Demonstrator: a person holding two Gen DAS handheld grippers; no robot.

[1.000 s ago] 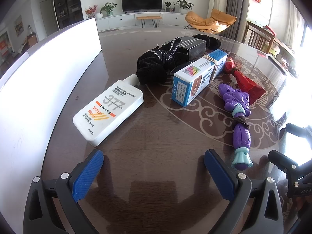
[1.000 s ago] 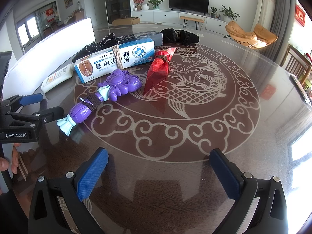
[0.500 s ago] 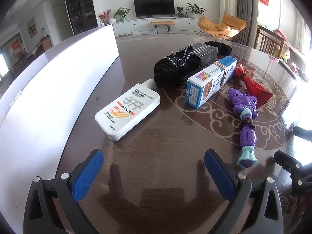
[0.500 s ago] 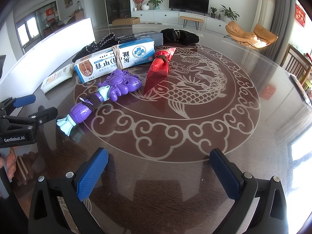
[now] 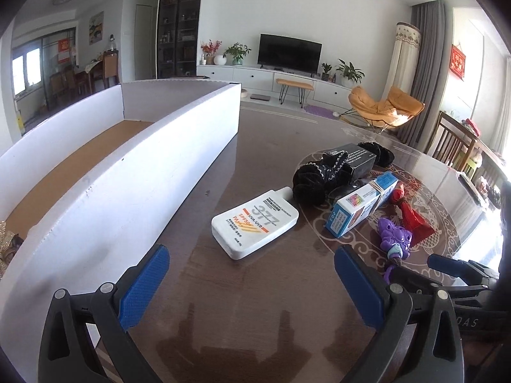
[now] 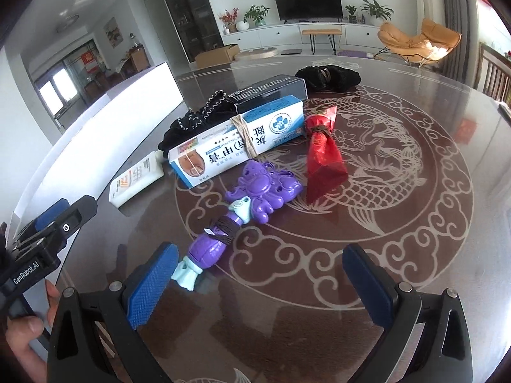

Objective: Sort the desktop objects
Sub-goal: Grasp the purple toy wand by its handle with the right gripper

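While both jaws gaping, empty: left gripper (image 5: 252, 274) facing sunscreen bottle (image 5: 255, 222) beside white box (image 5: 127, 191); right gripper (image 6: 260, 274) nearing purple toy (image 6: 246, 204). Risk: 2 grippers colliding, toy's narrow handle slipping.

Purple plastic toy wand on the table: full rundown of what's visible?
The purple plastic toy wand looks like glossy moulded plastic: ornate lobed head, teal collar, dark cord wound round the neck, bulbous purple grip, pale teal flared end. It lies flat on the glass-topped brown table, head toward the blue-and-white carton, its flared end beside the right gripper's left pad. Neither gripper holds it.
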